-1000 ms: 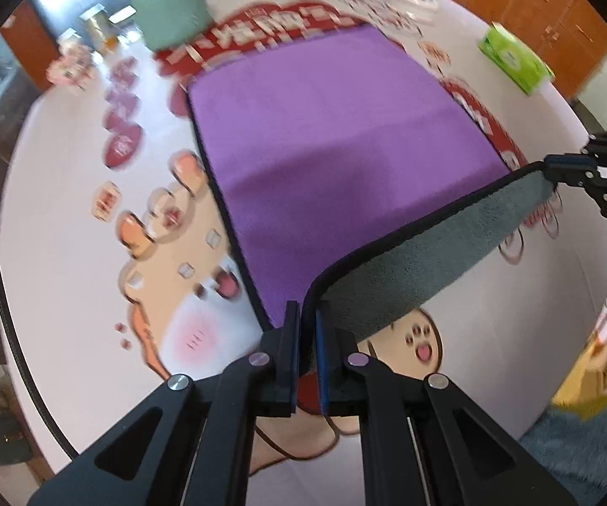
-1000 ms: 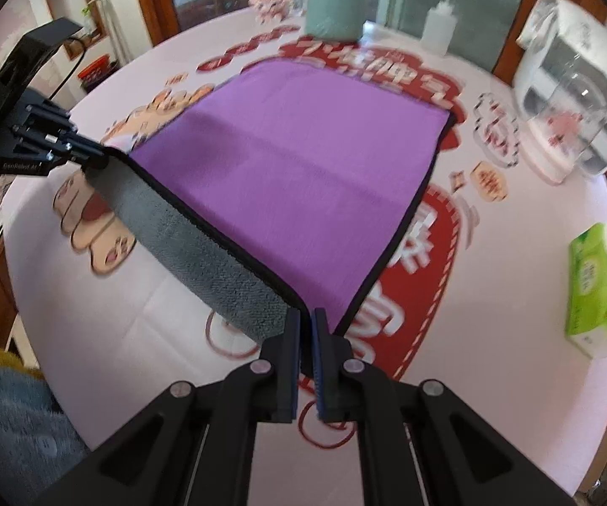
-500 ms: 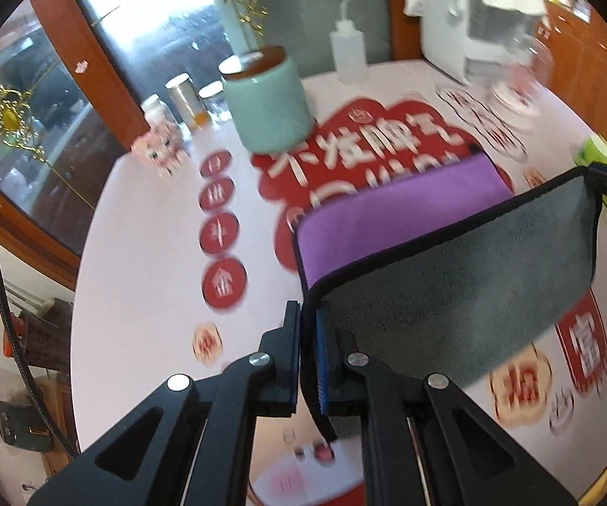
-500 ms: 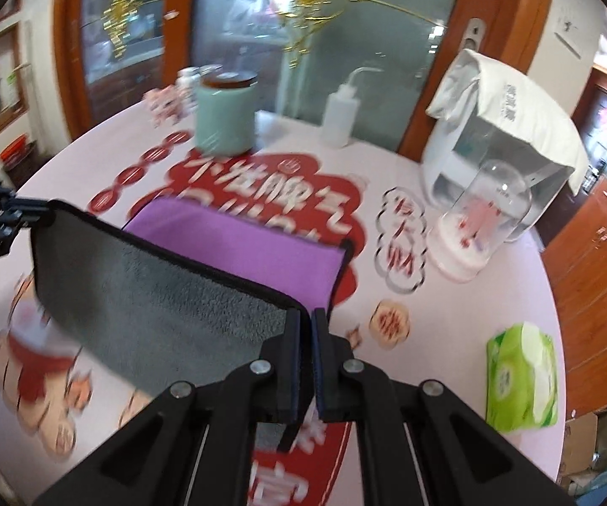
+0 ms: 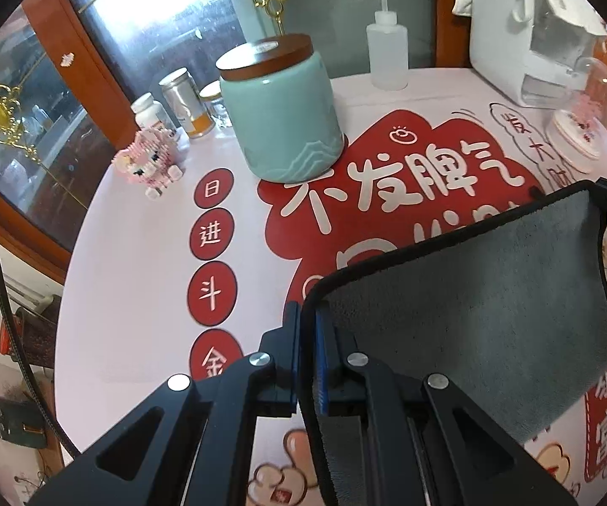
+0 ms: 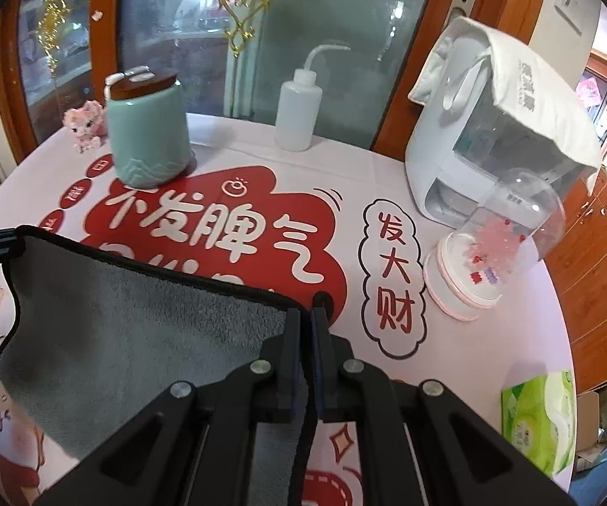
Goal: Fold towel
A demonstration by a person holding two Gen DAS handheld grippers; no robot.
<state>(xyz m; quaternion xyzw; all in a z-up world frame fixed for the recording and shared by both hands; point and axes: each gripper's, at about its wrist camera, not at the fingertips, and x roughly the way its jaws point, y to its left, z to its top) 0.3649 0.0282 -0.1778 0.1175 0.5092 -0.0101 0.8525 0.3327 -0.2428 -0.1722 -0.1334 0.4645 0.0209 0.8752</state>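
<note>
Wood-framed glass doors (image 6: pixel 202 42) behind table (image 6: pixel 388 177)

home: glass cabinet (image 6: pixel 168 29), printed tablecloth (image 6: pixel 227 219)

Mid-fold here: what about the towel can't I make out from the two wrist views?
- Purple face and far edge of the towel: hidden in both views by its own raised grey side.
- Whether the corners line up: left wrist view, covered by that flap.
- Lower part of the towel: cut off behind the left gripper and right gripper.
- Tablecloth beneath the towel: covered.
</note>
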